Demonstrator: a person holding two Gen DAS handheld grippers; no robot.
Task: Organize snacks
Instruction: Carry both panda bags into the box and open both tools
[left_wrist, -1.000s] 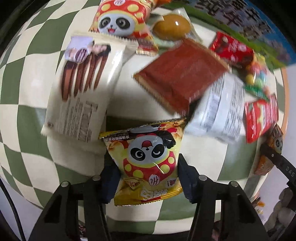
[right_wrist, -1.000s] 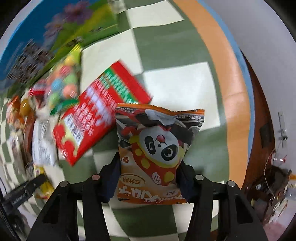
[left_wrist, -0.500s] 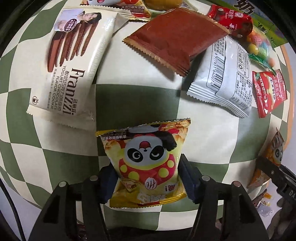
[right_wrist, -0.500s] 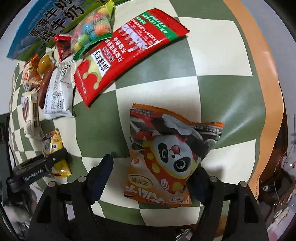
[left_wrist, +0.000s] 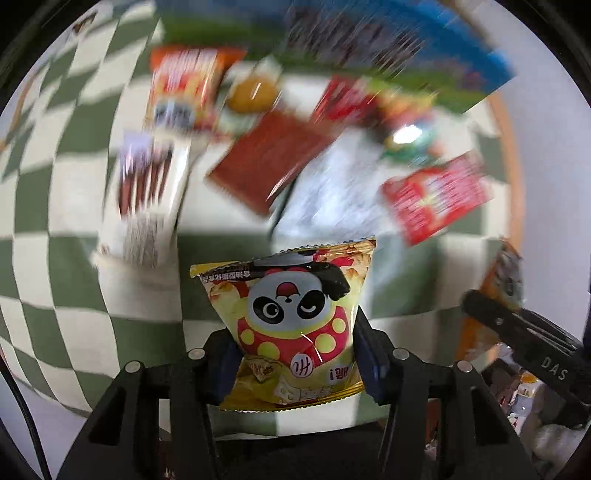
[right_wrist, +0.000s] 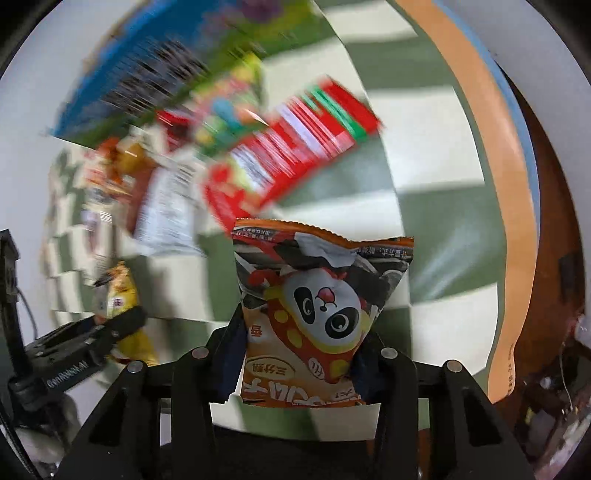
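Since both grippers are clamped on panda bags, left (left_wrist: 291, 354) on the yellow bag (left_wrist: 291, 317), right (right_wrist: 299, 354) on the orange bag (right_wrist: 317, 310), I'd carry them slow and low over the table (right_wrist: 443, 162).

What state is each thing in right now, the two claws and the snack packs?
Left claw: shut on the yellow panda snack bag.
Yellow panda snack bag: sealed, gripped at its lower part, upright between the fingers.
Right claw: shut on the orange panda snack bag.
Orange panda snack bag: sealed, crumpled, gripped near its bottom.
Red snack packet: sealed, lying flat on the checkered tablecloth.
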